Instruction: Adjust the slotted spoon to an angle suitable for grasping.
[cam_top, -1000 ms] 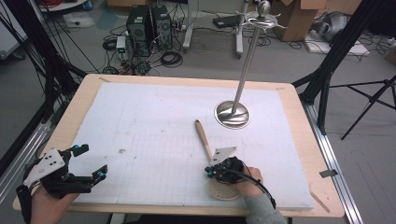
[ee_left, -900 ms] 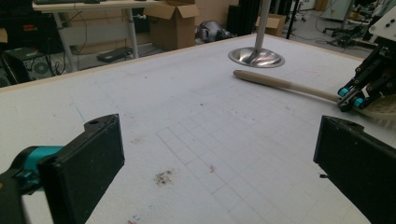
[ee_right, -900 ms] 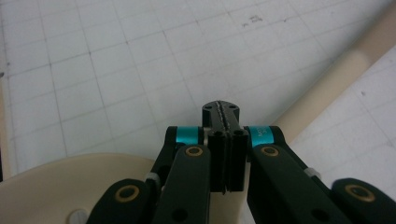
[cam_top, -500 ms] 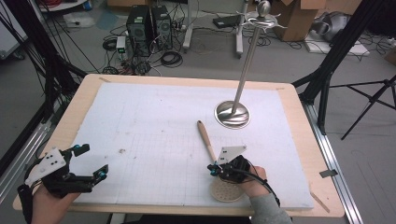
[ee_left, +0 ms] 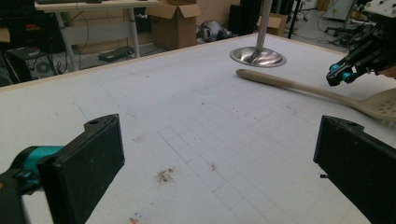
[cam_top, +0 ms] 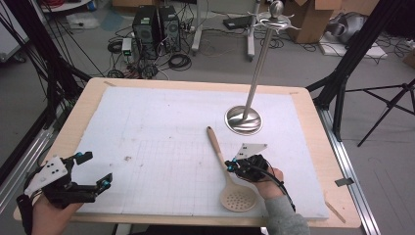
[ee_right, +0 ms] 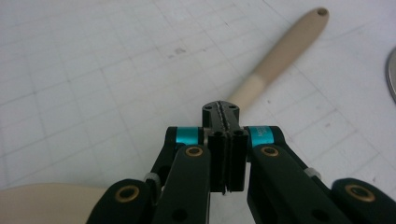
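A beige slotted spoon point(cam_top: 218, 149) lies flat on the white mat point(cam_top: 161, 127), handle toward the far side, round head point(cam_top: 238, 198) near the front edge. My right gripper point(cam_top: 228, 166) sits shut right over the spoon's neck. In the right gripper view its jaws point(ee_right: 220, 109) are pressed together, and the spoon handle point(ee_right: 275, 56) runs on beyond them; nothing shows between them. My left gripper point(cam_top: 95, 170) is open at the front left corner, held above bare mat. Its view shows the gripper point(ee_left: 219, 168) wide apart, the spoon point(ee_left: 289, 84) and the right gripper point(ee_left: 337, 77) farther off.
A metal stand point(cam_top: 243, 120) with a round base and a tall pole topped with hooks rises at the mat's right middle, just beyond the spoon's handle tip. A small brown stain point(cam_top: 128, 158) marks the mat. The wooden table edge point(cam_top: 313, 147) frames the mat.
My right gripper has shifted slightly away and to the right along the spoon, and the spoon's head has slid a little to the right. The left gripper has barely moved.
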{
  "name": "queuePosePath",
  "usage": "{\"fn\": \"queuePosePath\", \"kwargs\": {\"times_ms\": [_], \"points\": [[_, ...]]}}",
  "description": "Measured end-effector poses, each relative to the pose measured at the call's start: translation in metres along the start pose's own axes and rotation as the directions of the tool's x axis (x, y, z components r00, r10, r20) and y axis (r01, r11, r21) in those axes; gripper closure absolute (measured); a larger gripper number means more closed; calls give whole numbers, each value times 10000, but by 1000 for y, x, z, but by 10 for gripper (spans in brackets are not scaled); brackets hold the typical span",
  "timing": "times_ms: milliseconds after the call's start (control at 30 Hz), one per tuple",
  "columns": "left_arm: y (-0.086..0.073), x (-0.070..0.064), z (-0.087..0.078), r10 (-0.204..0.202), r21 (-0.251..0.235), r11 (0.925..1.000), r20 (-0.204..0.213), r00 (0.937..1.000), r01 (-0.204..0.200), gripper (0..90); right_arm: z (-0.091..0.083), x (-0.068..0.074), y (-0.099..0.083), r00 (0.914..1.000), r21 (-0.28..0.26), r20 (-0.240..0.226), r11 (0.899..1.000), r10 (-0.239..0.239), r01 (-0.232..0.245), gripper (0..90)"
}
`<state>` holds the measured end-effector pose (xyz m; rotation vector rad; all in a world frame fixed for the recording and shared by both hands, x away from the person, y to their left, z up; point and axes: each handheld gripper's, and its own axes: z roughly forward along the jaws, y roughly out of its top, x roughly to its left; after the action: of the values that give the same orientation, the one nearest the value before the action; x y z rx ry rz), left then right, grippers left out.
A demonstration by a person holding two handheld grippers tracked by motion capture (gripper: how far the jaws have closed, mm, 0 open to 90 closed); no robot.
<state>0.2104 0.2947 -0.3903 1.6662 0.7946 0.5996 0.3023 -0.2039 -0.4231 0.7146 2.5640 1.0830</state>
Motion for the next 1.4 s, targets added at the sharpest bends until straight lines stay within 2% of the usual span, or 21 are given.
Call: {"fn": "queuePosePath", "kwargs": {"times_ms": [67,200,633,767,1067,1400], "points": [[0,0,-1,-3,18,10000,-27,10000,3,21,3,-3,-5,9998,107,71,9998,172,-173,900],[-1,-1,-1,37,63,10000,-27,10000,-37,21,3,-6,-10,9994,-168,-126,9993,334,-336,900],[-2,-2,-2,86,138,9999,-28,10000,-86,21,11,-8,-10,9997,-73,-206,9999,122,-123,900],[-3,-2,-5,54,87,9999,-92,9999,-53,21,13,-9,-10,9989,-143,-421,9997,198,-204,900],[-5,-2,-9,-13,148,9999,-235,9997,17,21,20,-15,-11,9979,-224,-543,9991,360,-373,900],[-6,-3,-13,-15,167,9999,-339,9994,21,21,25,-15,-10,9963,-454,-857,9989,68,-107,900]]}}
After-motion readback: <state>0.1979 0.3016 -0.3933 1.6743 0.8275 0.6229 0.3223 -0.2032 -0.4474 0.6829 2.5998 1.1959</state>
